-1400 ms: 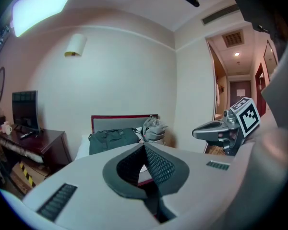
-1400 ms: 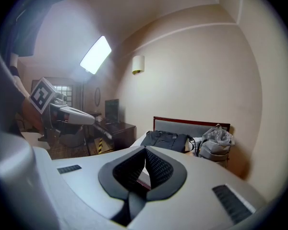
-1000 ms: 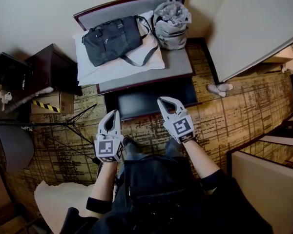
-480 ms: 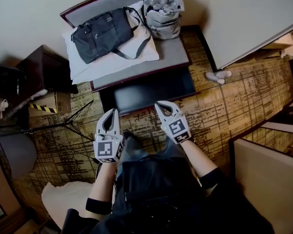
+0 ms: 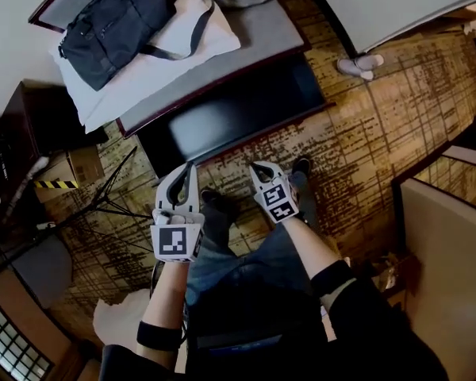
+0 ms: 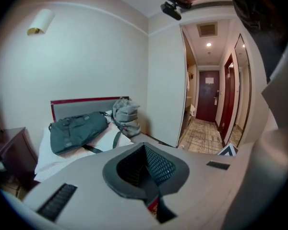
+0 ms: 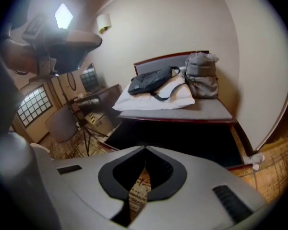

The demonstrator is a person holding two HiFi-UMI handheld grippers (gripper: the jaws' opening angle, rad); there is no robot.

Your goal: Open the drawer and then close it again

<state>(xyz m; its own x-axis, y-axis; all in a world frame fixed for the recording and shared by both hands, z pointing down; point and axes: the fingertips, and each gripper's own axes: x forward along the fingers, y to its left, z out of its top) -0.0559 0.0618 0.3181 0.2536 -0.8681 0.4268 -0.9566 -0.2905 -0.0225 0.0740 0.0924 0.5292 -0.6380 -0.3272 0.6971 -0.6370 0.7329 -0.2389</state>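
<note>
Two grippers hang low over the patterned carpet in front of a bench, neither touching any furniture. At the far left a cardboard box (image 5: 67,169) with striped tape and a thin tripod (image 5: 103,197) stand well clear of the work. Next comes the left gripper (image 5: 190,167), its jaws pressed together with nothing between them, its tips aimed toward the bench, probably lining up for a handle or edge. Ahead of both tools is the drawer (image 5: 238,105), a dark glossy front under the grey bench top (image 5: 258,42), which carries a pillow (image 5: 182,50) and a dark duffel bag (image 5: 111,22). Whether the drawer sits fully home I cannot tell, but no pull seems to have begun. The right gripper (image 5: 255,167) is likewise closed tight and empty, pointing at the drawer front from just beside its partner. Pale slippers (image 5: 361,64) lie further right.
</note>
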